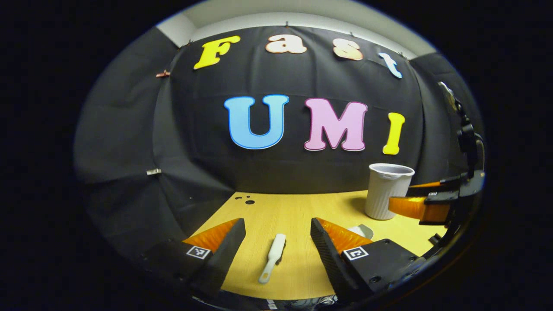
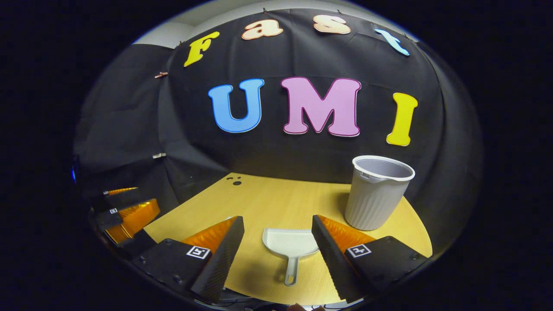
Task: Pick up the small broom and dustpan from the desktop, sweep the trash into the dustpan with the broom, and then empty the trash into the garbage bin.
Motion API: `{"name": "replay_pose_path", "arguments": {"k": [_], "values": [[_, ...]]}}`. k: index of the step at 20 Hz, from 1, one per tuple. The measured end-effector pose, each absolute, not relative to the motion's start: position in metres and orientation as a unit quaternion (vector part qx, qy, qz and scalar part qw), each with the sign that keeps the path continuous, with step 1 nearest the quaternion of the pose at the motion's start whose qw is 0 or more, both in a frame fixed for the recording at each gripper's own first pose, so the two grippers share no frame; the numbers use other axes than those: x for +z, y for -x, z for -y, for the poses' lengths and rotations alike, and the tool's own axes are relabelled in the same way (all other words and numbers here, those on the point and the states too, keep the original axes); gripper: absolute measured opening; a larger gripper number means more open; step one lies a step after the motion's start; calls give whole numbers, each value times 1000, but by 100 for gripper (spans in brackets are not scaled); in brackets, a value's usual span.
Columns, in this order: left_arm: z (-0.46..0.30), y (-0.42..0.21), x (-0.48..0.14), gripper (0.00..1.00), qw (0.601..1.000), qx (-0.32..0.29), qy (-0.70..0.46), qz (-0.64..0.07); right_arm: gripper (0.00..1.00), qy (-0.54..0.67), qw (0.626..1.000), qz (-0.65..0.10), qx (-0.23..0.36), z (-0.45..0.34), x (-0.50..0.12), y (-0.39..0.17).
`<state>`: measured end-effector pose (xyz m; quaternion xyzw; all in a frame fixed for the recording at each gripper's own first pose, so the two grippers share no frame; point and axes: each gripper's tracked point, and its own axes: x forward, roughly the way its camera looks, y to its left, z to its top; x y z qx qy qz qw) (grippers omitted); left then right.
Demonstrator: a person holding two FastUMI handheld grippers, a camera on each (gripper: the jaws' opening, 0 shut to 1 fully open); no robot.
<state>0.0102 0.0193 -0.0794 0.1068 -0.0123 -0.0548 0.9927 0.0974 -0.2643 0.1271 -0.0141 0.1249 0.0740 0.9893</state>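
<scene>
small broom and dustpan flat on the desktop, both tongs wide and holding nothing

in the left gripper view the left gripper [image 1: 278,235] stands wide open at the bottom centre, the small broom [image 1: 272,257] lying on the wooden desktop [image 1: 281,207] between its fingers, handle toward the lower edge. in the right gripper view the right gripper [image 2: 278,235] is equally wide over the dustpan [image 2: 291,247], pan mouth toward the upper part of the frame, thin handle pointing down. the ribbed garbage bin [image 2: 375,194] stands upright at centre right. small dark specks [image 2: 235,180], possibly the trash, sit far up left. both tools look like light, stiff, smooth plastic; i would grip each mid-handle, squarely, since slim handles could twist or slip.
</scene>
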Motion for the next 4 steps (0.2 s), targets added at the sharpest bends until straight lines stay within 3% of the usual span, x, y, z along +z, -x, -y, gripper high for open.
{"name": "replay_pose_path", "arguments": {"k": [4], "values": [[17,26,-108,96,993,-107,-49,-29,99,22,981,-174,84,261,94,-72]]}}
